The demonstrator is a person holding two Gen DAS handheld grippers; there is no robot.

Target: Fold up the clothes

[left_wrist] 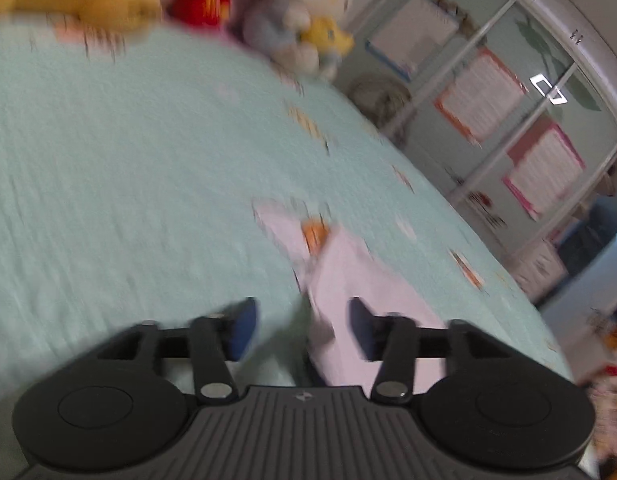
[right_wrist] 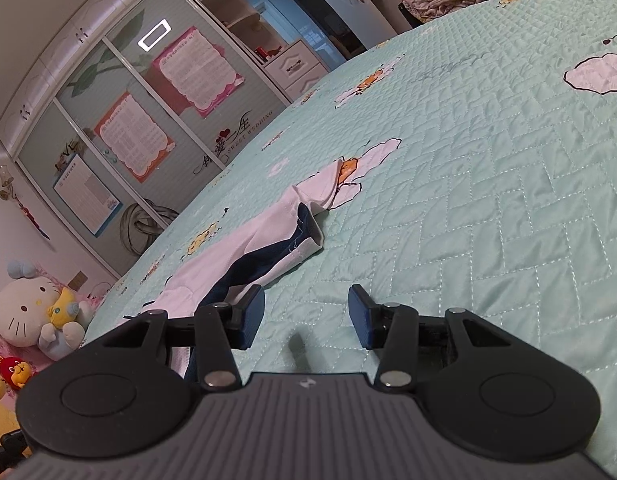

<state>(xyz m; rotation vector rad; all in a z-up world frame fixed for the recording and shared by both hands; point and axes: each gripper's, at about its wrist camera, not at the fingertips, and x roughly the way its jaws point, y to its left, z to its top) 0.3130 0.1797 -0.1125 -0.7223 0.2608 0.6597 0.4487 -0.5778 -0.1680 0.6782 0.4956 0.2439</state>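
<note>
Bedspread: mint-green quilted cover with cartoon prints; most of both views is filled by it.
Garment: white and navy clothing, laid crumpled across the bedspread at centre left of the right wrist view; in the blurred left wrist view it is seen as a pale pink-white strip at lower centre.
Left gripper: jaws are held well apart; the garment is seen between them, nearer the right-hand finger; no pad is pressed on it.
Right gripper: jaws are held partly apart over bare bedspread; nothing is gripped; the garment's edge is seen just behind the left-hand finger.
Hello Kitty plush: seated at lower left of the right wrist view.
Wardrobe: sliding doors with posters, upper left.
</note>
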